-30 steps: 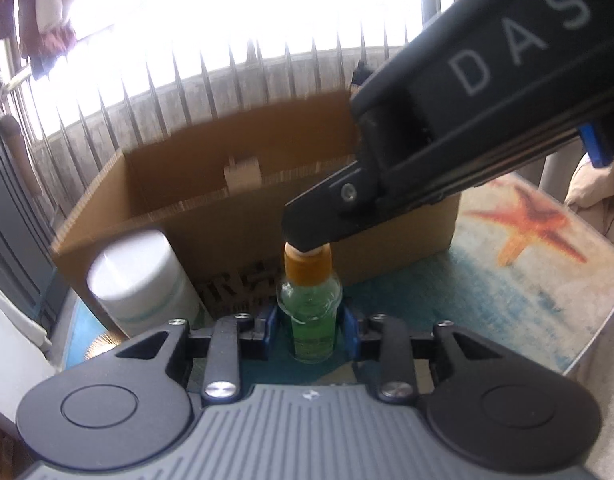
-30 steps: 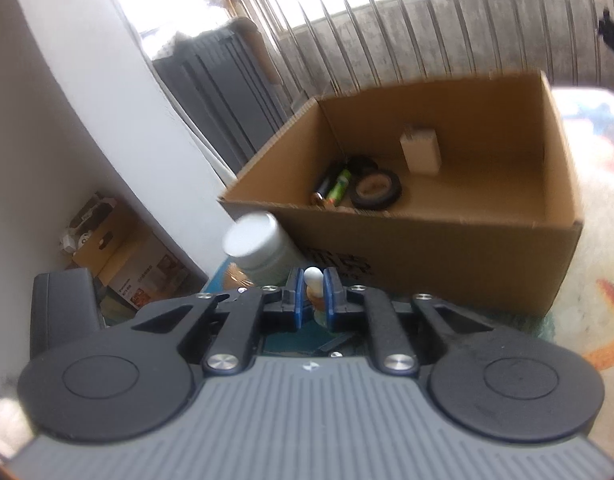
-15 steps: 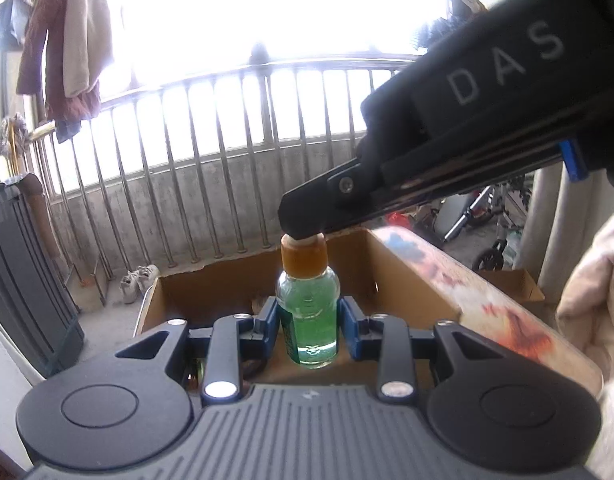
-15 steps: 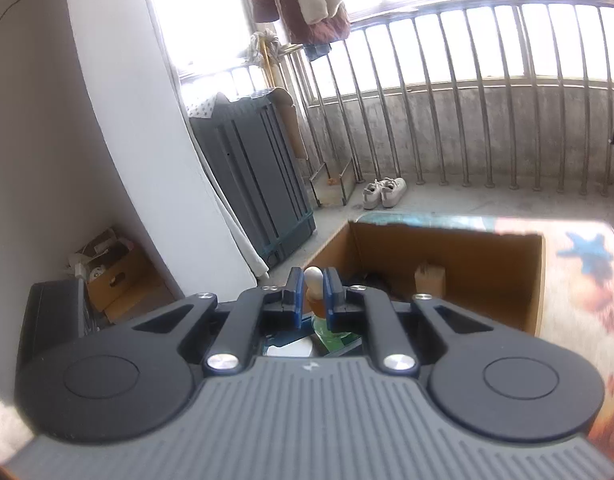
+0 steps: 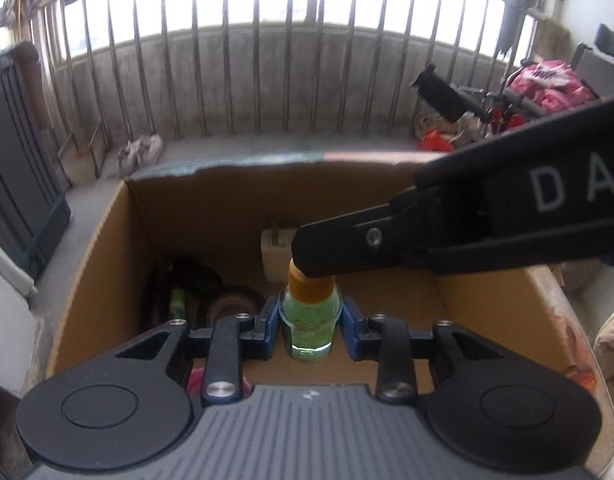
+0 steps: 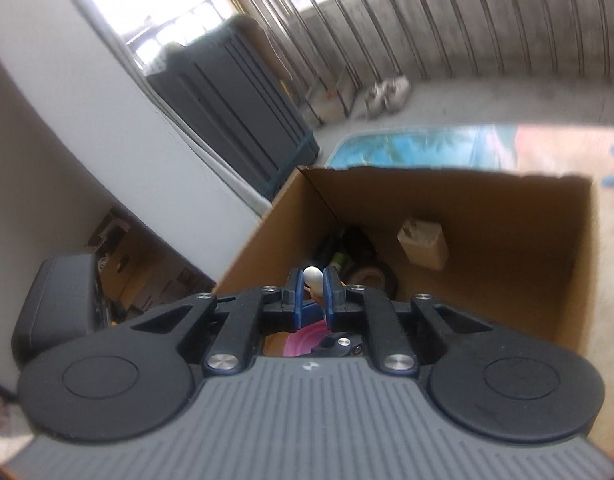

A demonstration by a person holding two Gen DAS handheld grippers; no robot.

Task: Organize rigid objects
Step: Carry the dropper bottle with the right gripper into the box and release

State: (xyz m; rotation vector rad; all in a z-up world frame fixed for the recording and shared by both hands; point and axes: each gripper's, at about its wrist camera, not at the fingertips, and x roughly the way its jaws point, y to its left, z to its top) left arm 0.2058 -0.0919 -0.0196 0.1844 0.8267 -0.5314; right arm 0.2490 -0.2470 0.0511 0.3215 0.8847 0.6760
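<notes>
A balcony with a grey metal railing (image 5: 267,80) and a pair of pale shoes (image 5: 141,152) on the floor lies behind a counter (image 6: 407,144) covered in a beach-print cloth, on which an open cardboard box (image 5: 211,208) stands. The left tongs (image 5: 310,326) grip a small bottle of green liquid (image 5: 310,328) by its body, blue pads pressed on either side, upright over the open box. The right tongs (image 6: 312,286) are nearly closed on the bottle's narrow white tip (image 6: 313,276), above the orange cap (image 5: 307,286); in the left view their black arm reaches in from the right and covers the top of the cap. Inside the box, below the bottle, lie a roll of dark tape (image 5: 231,304), a green-labelled battery (image 5: 178,300) and a small cardboard tab (image 6: 423,244) on the far wall.

A second ago the bottle was low in front of the box's near wall, beside a white jar on the counter. Half a second ago it was raised with the railing filling the view. Now both tongs, with the same grips, hold it over the box's inside, and the jar is gone from view
</notes>
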